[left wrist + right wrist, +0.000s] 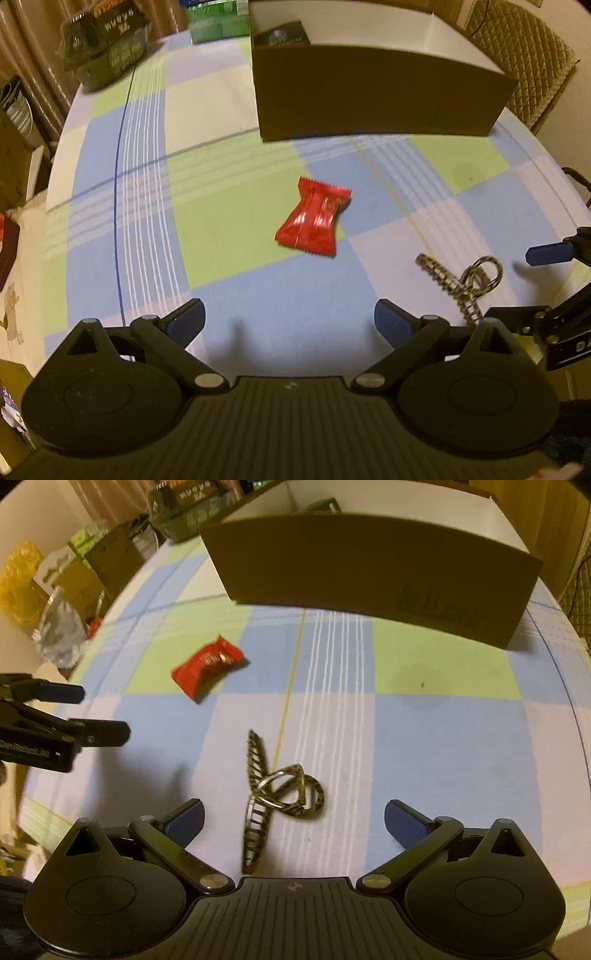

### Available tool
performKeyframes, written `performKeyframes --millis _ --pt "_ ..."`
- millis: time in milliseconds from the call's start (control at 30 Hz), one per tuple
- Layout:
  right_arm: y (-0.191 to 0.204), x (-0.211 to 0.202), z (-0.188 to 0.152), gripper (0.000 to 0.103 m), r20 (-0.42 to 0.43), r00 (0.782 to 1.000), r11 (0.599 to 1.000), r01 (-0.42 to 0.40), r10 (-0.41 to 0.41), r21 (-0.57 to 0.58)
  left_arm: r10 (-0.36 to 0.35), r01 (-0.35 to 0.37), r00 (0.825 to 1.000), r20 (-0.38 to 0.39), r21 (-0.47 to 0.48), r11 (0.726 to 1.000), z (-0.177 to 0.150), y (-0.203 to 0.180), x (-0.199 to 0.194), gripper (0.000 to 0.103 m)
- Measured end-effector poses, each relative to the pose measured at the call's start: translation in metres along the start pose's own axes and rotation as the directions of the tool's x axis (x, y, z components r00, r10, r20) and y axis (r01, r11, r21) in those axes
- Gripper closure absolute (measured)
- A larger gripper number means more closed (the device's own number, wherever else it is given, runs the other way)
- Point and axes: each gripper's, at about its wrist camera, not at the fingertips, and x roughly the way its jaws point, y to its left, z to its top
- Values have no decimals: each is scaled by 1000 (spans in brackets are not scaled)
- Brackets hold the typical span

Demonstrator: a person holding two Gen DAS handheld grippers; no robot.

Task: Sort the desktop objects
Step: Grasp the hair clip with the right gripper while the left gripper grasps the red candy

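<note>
- 2 unsorted items are lying on the checked blue-green tablecloth (229, 206): a red crinkle-edged foil snack packet (314, 218) and a tortoiseshell-patterned plastic hair claw (275, 797).
- Both are waiting outside the open brown cardboard box (376, 92), which is already holding 1 dark object, too dim to identify.
- The left gripper (290, 320) is facing the packet, fingers spread, gripping nothing.
- The right gripper (294, 820) is straddling the claw, fingers spread, not touching it.
</note>
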Motion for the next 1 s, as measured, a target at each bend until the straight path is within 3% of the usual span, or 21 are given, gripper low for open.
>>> performKeyframes --millis 333,500,633,833,1000 --pt "8 12 -3 4 7 1000 999 4 -4 -43 -11 11 1000 -17 -7 1000 -4 0 16 7" --pt "18 20 2 23 -7 1000 992 15 -16 -126 -15 15 1000 -15 5 1000 0 -3 21 7" --pt "20 29 5 52 -20 1000 987 16 -19 -162 -17 17 1000 -19 9 1000 3 -4 25 7" --pt "5 25 8 61 1 999 991 35 -35 -127 -25 25 1000 -11 18 1000 8 -6 29 7" --pt "-24 16 11 66 39 994 991 108 -105 -81 -37 37 999 3 37 999 13 -10 33 7"
